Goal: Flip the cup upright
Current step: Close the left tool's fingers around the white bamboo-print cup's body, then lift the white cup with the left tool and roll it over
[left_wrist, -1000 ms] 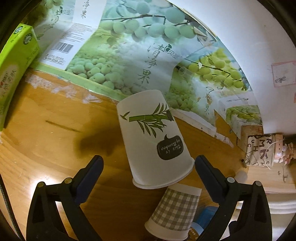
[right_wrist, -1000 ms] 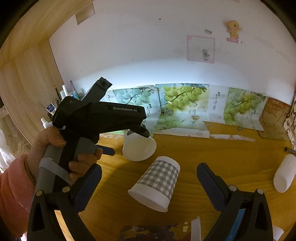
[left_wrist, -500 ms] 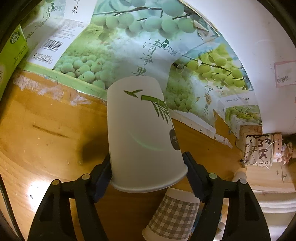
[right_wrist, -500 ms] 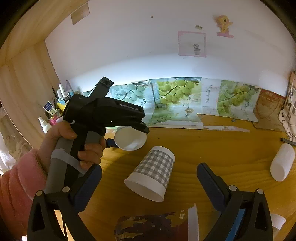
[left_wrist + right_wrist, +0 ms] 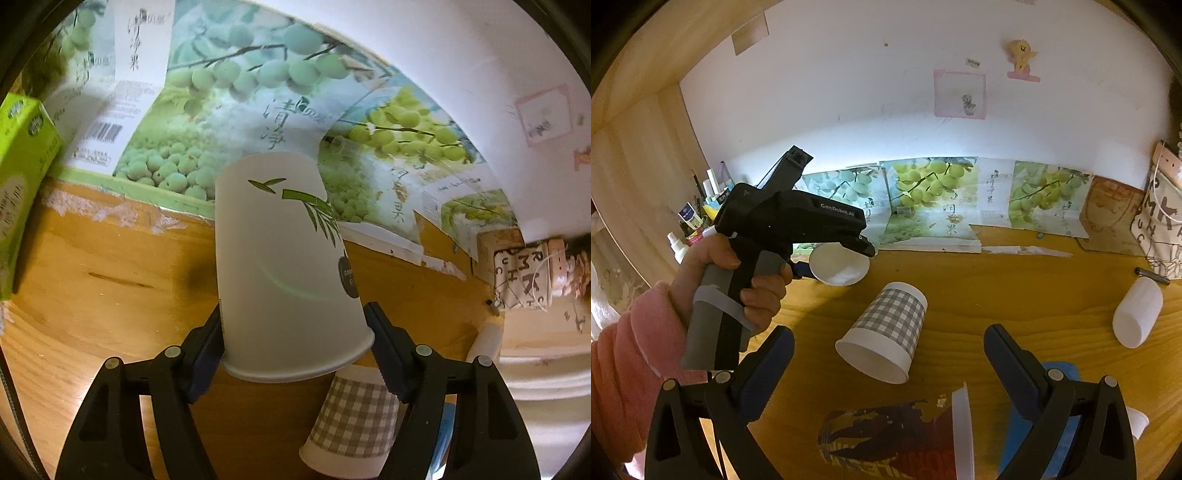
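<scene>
A white paper cup with a green bamboo print (image 5: 280, 266) is held near its rim between my left gripper's (image 5: 295, 343) pads, its base pointing away from the camera. In the right wrist view its open mouth (image 5: 838, 265) faces the camera, lifted above the wooden table (image 5: 1015, 295), with the left gripper body (image 5: 790, 221) in a hand. A grey checked cup (image 5: 886, 328) lies on its side on the table; it also shows in the left wrist view (image 5: 351, 417). My right gripper (image 5: 886, 354) is open and empty, in front of the checked cup.
A dark red printed cup (image 5: 897, 439) lies on its side at the near edge. A white cup (image 5: 1137, 317) lies at the right. Grape-print cartons (image 5: 923, 199) lean on the back wall. A green box (image 5: 22, 184) stands at the left. Bottles (image 5: 690, 225) crowd the left corner.
My left gripper closed on the bamboo cup and lifted it off the table, turning its mouth toward the right camera. The right gripper stayed open and drew slightly nearer the checked cup.
</scene>
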Demonstrator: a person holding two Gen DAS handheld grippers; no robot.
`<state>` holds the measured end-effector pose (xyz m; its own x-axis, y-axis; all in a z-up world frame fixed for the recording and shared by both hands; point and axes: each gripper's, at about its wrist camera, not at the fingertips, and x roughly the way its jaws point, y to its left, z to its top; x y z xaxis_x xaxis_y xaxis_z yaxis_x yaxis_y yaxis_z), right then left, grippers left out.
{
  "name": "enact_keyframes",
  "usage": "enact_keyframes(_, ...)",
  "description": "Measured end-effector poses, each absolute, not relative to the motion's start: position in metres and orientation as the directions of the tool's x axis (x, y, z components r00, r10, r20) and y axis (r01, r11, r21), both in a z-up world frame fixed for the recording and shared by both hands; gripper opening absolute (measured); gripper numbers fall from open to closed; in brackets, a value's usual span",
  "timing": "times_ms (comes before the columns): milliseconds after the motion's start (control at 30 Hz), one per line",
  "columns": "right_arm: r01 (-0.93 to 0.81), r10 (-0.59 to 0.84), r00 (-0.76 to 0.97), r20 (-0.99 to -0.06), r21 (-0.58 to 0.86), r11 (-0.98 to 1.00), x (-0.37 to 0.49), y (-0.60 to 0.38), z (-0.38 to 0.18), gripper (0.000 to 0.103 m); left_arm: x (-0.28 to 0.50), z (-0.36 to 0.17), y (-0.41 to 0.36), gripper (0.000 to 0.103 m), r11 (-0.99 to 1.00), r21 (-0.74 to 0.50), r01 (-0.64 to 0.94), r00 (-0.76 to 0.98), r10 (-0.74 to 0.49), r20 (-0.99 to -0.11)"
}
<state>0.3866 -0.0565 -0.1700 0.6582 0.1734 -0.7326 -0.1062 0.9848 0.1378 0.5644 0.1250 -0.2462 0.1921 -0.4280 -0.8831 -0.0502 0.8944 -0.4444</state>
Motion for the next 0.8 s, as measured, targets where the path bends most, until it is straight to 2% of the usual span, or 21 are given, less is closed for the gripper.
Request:
enact_keyframes(400, -0.14, 0.176, 0.687, -0.705, 0.109, 0.984, 0.359, -0.061, -0.146, 0.103, 0.536, -0.191, 0.123, 0.075, 0.891, -0.431, 0.146, 0.231, -0.454, -0.86)
enact_keyframes(800, -0.165, 0.184, 0.709, -0.681, 0.094, 0.982, 0.323, -0.087, -0.115, 0.103, 0.477, -0.145, 0.092, 0.075, 0.864, -0.307, 0.398, 0.199, -0.408, -0.891)
